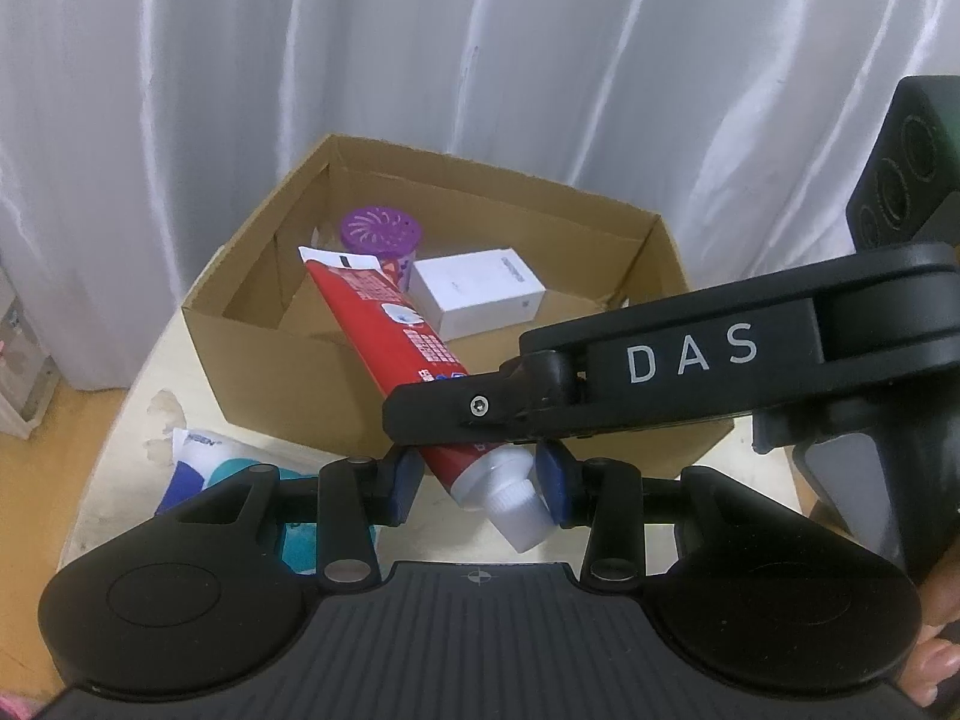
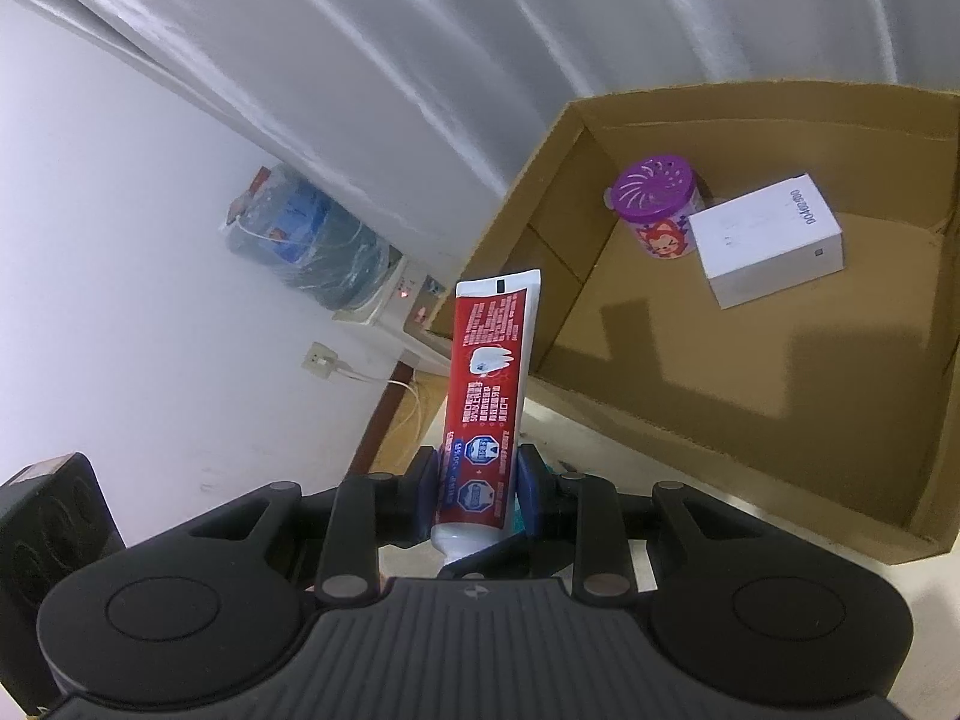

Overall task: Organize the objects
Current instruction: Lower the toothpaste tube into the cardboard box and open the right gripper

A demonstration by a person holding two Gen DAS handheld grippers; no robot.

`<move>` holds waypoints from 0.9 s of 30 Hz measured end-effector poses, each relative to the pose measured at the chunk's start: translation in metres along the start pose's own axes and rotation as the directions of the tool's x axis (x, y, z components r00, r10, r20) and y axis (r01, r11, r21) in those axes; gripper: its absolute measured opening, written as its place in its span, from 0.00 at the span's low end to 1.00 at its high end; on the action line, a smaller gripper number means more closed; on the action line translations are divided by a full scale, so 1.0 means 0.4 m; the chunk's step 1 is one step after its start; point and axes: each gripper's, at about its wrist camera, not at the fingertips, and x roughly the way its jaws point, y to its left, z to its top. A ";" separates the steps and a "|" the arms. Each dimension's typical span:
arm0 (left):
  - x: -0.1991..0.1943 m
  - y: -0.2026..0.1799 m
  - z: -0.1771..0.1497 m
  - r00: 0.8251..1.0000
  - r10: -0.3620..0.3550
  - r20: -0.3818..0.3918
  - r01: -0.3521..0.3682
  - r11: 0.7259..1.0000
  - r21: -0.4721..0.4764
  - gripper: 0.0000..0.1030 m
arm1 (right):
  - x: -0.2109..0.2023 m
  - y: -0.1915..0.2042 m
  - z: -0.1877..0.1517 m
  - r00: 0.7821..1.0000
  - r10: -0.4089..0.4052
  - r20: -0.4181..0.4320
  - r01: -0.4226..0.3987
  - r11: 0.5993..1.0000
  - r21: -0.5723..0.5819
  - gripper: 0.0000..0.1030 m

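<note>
A red toothpaste tube (image 1: 390, 324) with a white cap is held in the air in front of an open cardboard box (image 1: 288, 372). My right gripper (image 2: 477, 495) is shut on the tube's lower body (image 2: 489, 396), crimped end up. In the left wrist view the right gripper's black finger (image 1: 474, 414) crosses over the tube. My left gripper (image 1: 480, 483) is open, its blue pads on either side of the tube's cap end, not pressing it. The box (image 2: 750, 438) holds a purple-lidded jar (image 1: 378, 234) (image 2: 657, 204) and a small white box (image 1: 480, 291) (image 2: 771, 240).
A blue, teal and white tube (image 1: 204, 462) lies on the pale table (image 1: 120, 480) under my left gripper. White curtains (image 1: 480, 60) hang behind the box. A water dispenser (image 2: 318, 252) stands by the white wall at left.
</note>
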 end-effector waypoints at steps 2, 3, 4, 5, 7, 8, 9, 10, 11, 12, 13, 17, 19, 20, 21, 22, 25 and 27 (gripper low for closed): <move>0.008 0.001 0.002 1.000 -0.002 -0.001 0.002 1.000 -0.003 0.39 | 0.004 -0.002 0.005 1.000 -0.006 -0.007 0.006 1.000 -0.001 0.30; 0.012 0.003 0.003 1.000 -0.004 -0.002 0.004 1.000 -0.008 0.39 | 0.006 -0.002 0.010 1.000 -0.009 -0.012 0.009 1.000 -0.001 0.30; 0.016 0.007 0.005 1.000 -0.008 -0.001 0.008 1.000 -0.014 0.39 | 0.009 -0.002 0.015 1.000 -0.014 -0.017 0.014 1.000 -0.003 0.30; 0.019 0.010 0.008 1.000 -0.012 0.000 0.012 1.000 -0.020 0.39 | 0.012 -0.001 0.020 1.000 -0.019 -0.020 0.019 1.000 -0.007 0.30; 0.026 0.016 0.015 1.000 -0.019 0.007 0.019 0.999 -0.031 0.39 | 0.017 0.003 0.033 0.999 -0.031 -0.026 0.030 0.999 -0.021 0.30; 0.030 0.020 0.020 1.000 -0.023 0.010 0.023 0.999 -0.039 0.39 | 0.020 0.005 0.041 0.999 -0.036 -0.030 0.035 0.999 -0.026 0.30; 0.035 0.024 0.025 1.000 -0.027 0.013 0.028 0.998 -0.047 0.39 | 0.023 0.006 0.050 0.999 -0.042 -0.034 0.041 0.999 -0.032 0.30; 0.039 0.028 0.029 0.999 -0.032 0.015 0.032 0.998 -0.056 0.39 | 0.028 0.006 0.060 0.998 -0.047 -0.039 0.046 0.998 -0.038 0.30; 0.044 0.032 0.034 0.999 -0.035 0.017 0.036 0.997 -0.064 0.39 | 0.033 0.007 0.070 0.998 -0.053 -0.045 0.051 0.998 -0.044 0.30; 0.049 0.037 0.040 0.999 -0.037 0.017 0.039 0.997 -0.072 0.39 | 0.039 0.006 0.081 0.997 -0.057 -0.051 0.055 0.997 -0.051 0.30; 0.058 0.043 0.048 0.999 -0.041 0.016 0.042 0.996 -0.080 0.39 | 0.046 0.005 0.093 0.996 -0.061 -0.060 0.058 0.997 -0.053 0.30; 0.088 0.068 0.078 0.998 -0.059 0.006 0.059 0.991 -0.120 0.40 | 0.080 -0.004 0.144 0.992 -0.072 -0.106 0.066 0.996 -0.057 0.31; 0.103 0.080 0.092 0.998 -0.058 -0.001 0.057 0.989 -0.136 0.40 | 0.102 -0.010 0.169 0.989 -0.067 -0.136 0.060 0.997 -0.048 0.31; 0.110 0.085 0.098 0.999 -0.053 -0.001 0.053 0.989 -0.138 0.40 | 0.112 -0.013 0.182 0.987 -0.066 -0.149 0.061 0.997 -0.038 0.31; 0.113 0.090 0.102 0.998 -0.056 -0.004 0.055 0.988 -0.147 0.41 | 0.119 -0.014 0.190 0.984 -0.068 -0.162 0.065 0.997 -0.029 0.31; 0.118 0.096 0.109 0.998 -0.064 -0.007 0.062 0.985 -0.163 0.41 | 0.127 -0.010 0.200 0.981 -0.079 -0.174 0.073 0.997 -0.039 0.31; 0.127 0.111 0.123 0.997 -0.081 -0.021 0.075 0.979 -0.191 0.41 | 0.142 0.002 0.215 0.975 -0.099 -0.199 0.089 0.994 -0.063 0.32; 0.132 0.121 0.125 0.995 -0.093 -0.030 0.085 0.975 -0.204 0.41 | 0.154 0.001 0.219 0.971 -0.101 -0.218 0.089 0.994 -0.064 0.32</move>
